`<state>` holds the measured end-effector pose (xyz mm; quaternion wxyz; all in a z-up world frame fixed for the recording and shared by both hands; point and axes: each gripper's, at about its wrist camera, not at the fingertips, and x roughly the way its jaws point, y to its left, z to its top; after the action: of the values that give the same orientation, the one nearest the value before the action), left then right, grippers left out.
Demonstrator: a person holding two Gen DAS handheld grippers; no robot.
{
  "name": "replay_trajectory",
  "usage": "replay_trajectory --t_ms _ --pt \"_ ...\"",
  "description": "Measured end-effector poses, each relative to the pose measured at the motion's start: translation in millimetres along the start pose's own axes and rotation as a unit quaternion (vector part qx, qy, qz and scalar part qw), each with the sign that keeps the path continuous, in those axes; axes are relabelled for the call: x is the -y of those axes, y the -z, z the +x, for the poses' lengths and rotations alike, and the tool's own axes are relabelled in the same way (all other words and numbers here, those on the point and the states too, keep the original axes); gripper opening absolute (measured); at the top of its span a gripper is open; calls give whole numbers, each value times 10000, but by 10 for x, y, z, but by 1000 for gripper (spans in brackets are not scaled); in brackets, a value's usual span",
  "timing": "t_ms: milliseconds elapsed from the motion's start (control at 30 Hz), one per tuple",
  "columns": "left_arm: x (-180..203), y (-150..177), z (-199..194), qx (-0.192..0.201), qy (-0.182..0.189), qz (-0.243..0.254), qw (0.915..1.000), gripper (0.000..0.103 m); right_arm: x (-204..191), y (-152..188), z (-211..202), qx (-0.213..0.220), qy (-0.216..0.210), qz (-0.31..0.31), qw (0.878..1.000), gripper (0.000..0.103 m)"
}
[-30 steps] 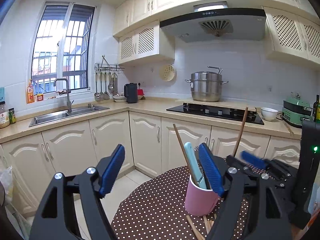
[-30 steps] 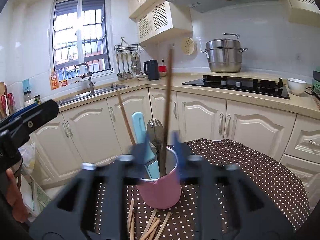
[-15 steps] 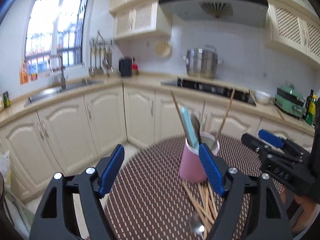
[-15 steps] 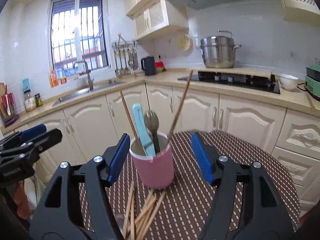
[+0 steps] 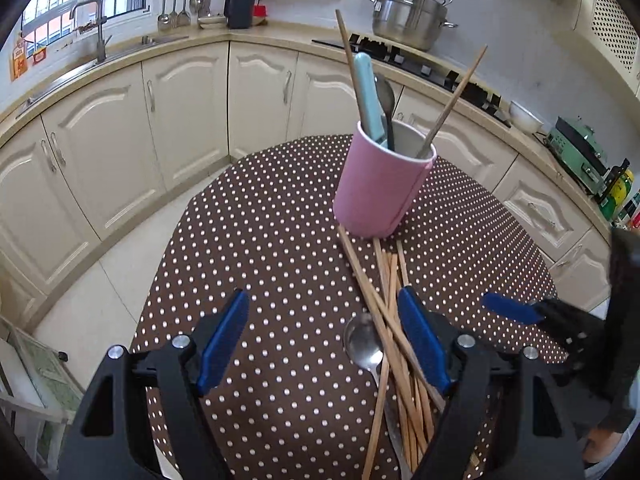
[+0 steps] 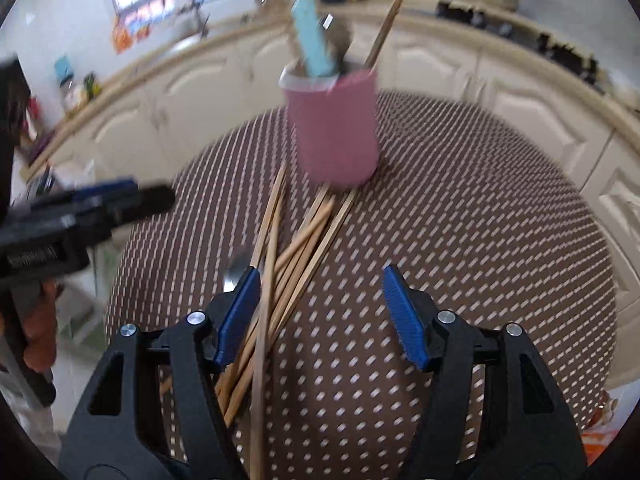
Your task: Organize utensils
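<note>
pink cup (image 5: 380, 192) smooth matt outside, pale inside, looks like plastic or ceramic, cannot tell which. chopsticks (image 5: 394, 312) bare light wood, matt. spoon (image 5: 363, 344) polished metal, shiny, reflective bowl. light blue handle (image 5: 367, 92) in the cup smooth plastic-looking, slight sheen. tablecloth (image 5: 260, 240) brown with white dots, woven cloth look, matt. left gripper (image 5: 323, 344) black matt plastic frame, silver metal screws, fingers (image 5: 420, 340) with blue ribbed pads, rubbery. right gripper (image 6: 321, 314) same build; that view is motion-blurred. steel pot (image 5: 410, 16) brushed metal, glossy. cabinet doors (image 5: 184, 96) cream, smooth satin finish. countertop (image 5: 120, 60) beige, polished.
</note>
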<state>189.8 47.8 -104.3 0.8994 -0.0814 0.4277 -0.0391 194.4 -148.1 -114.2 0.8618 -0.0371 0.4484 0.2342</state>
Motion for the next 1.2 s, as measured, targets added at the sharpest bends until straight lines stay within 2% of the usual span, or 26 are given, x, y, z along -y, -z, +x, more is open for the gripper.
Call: replay_trajectory --t_ms 33,133,300,367,433,467,733,900,967,1067,1200 --pt "10 8 8 -26 -8 -8 10000 75 -16 10 39 -100 -48 -14 9999 48" --pt "17 48 1 -102 -56 -6 9999 75 -88 45 178 -391 -217 -55 9990 36" --pt "-1 86 18 -217 -59 -34 9997 75 -166 20 299 -570 -397 -78 9976 32" --pt "-4 86 45 -275 -32 -52 9996 75 -201 10 359 -675 -408 -123 9968 27" --pt "0 79 80 -347 -2 -67 9994 75 -223 -9 424 -788 -401 -169 9959 15" --pt "16 63 103 -381 14 -83 9992 75 -238 -5 431 -792 -366 -188 9960 13" --pt "103 -48 370 -735 324 -141 9967 75 -62 -34 346 -582 -305 54 9978 7" --pt "165 -151 623 -1036 432 -219 9934 75 192 -20 280 -580 -236 228 9978 7" --pt "206 -187 737 -1160 366 -166 9924 75 265 4 283 -631 -256 284 9973 7" --pt "254 -221 887 -1353 322 -141 9902 64 344 21 296 -671 -259 328 9969 7" --pt "312 -239 1033 -1528 328 -102 9877 55 442 -13 319 -663 -404 420 9961 7"
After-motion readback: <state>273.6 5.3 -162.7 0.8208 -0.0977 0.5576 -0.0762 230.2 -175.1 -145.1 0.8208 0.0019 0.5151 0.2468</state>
